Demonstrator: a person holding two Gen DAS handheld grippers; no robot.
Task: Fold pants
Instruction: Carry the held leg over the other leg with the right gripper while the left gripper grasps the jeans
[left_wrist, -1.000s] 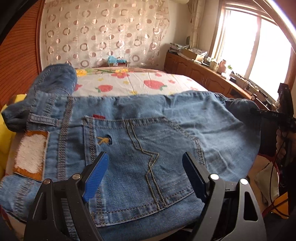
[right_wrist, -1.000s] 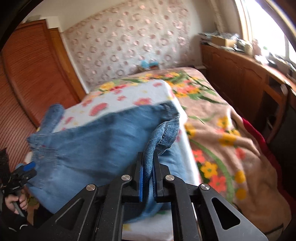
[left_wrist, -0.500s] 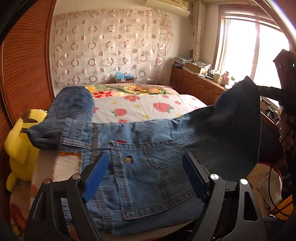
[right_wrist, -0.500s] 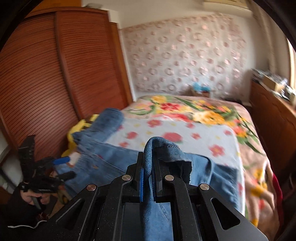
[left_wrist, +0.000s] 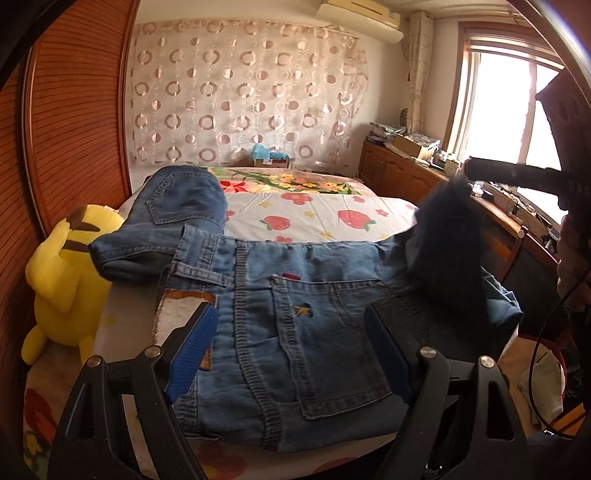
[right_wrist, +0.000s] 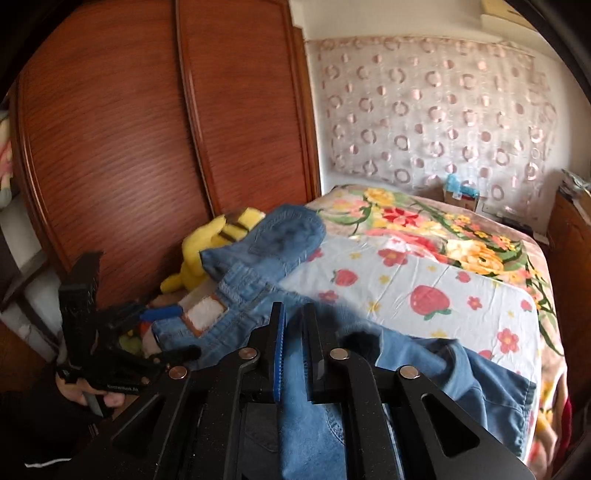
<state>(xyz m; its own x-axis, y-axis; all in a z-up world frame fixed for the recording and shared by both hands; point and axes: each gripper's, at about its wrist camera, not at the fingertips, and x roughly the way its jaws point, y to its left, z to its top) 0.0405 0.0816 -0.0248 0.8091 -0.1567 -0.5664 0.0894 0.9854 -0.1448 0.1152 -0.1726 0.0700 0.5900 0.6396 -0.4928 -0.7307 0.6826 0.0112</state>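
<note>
Blue jeans (left_wrist: 317, 317) lie across the near end of the bed, back pocket up, waistband with a white patch to the left. One part of the jeans (left_wrist: 184, 210) lies bunched toward the far left. My left gripper (left_wrist: 291, 354) is open and empty, low over the pocket area. My right gripper (right_wrist: 293, 350) is slightly parted with denim of the jeans (right_wrist: 443, 362) between its fingers; it holds the leg end lifted and carried over the jeans. It shows at the right of the left wrist view (left_wrist: 469, 181) with dark cloth hanging from it.
A yellow plush toy (left_wrist: 70, 266) sits at the bed's left edge against the wooden wardrobe (right_wrist: 147, 129). A strawberry sheet (left_wrist: 332, 221) and floral blanket (right_wrist: 461, 236) cover the bed. A wooden cabinet (left_wrist: 406, 177) stands under the window at right.
My right gripper has lifted the leg end and swung it leftward over the jeans, and its fingers have parted a little. My left gripper has drawn back, still open.
</note>
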